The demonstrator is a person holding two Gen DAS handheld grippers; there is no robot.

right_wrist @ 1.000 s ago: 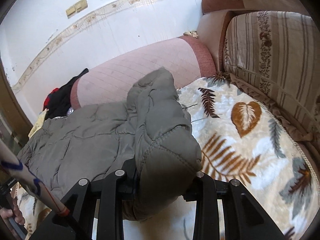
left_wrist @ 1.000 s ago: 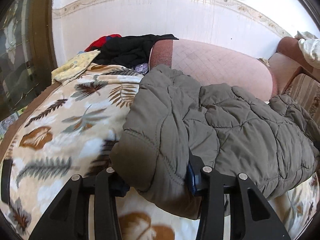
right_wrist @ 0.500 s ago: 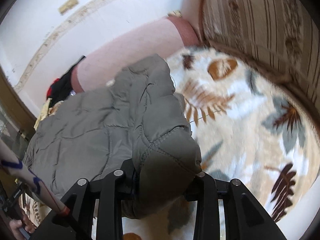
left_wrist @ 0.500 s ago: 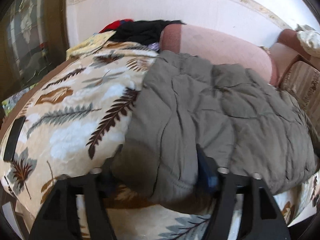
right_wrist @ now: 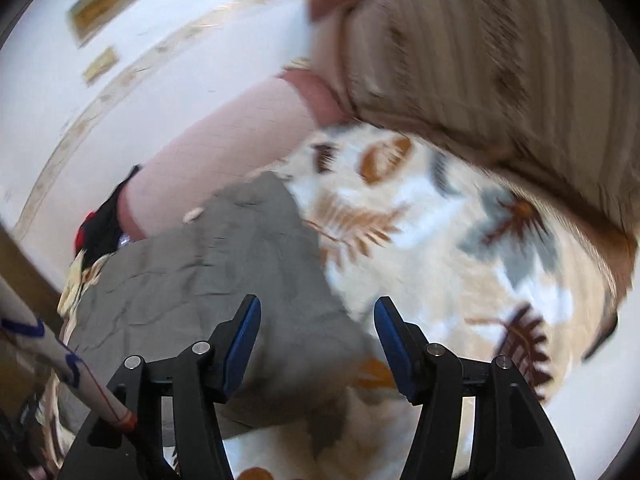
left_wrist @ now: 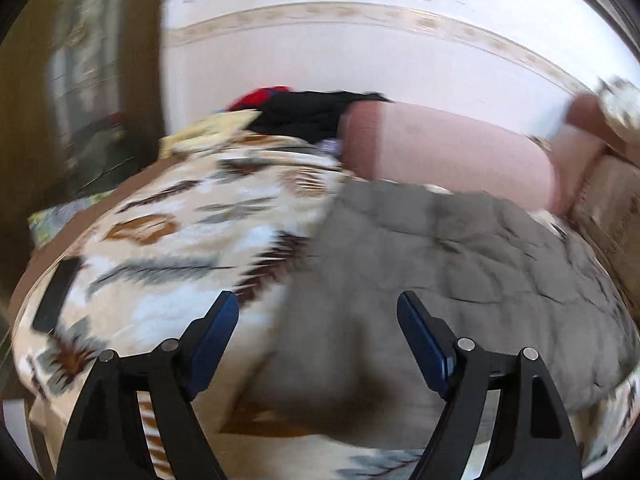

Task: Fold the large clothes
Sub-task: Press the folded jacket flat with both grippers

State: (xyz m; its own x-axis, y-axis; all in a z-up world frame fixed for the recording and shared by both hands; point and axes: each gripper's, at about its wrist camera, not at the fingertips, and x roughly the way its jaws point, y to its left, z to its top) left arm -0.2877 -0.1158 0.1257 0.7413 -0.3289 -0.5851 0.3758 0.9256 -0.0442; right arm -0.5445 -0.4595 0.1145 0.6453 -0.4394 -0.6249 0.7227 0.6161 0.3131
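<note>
We see the leaf-patterned blanket (left_wrist: 168, 240) spreading under and beyond both pairs of fingers, covering the sofa seat. Beyond it lies the pink bolster (left_wrist: 448, 152), far ahead of the left fingers. The grey quilted jacket (left_wrist: 460, 248) lies flat on the blanket: ahead of and between the left gripper (left_wrist: 318, 318) fingers, with its near edge in their gap but touching neither pad. In the right view the jacket (right_wrist: 208, 264) sits ahead and toward the left finger of our right gripper (right_wrist: 316, 322). Both jaws are opening, pads clear of the cloth. A dark clothes pile (left_wrist: 304, 112) lies far ahead-left.
</note>
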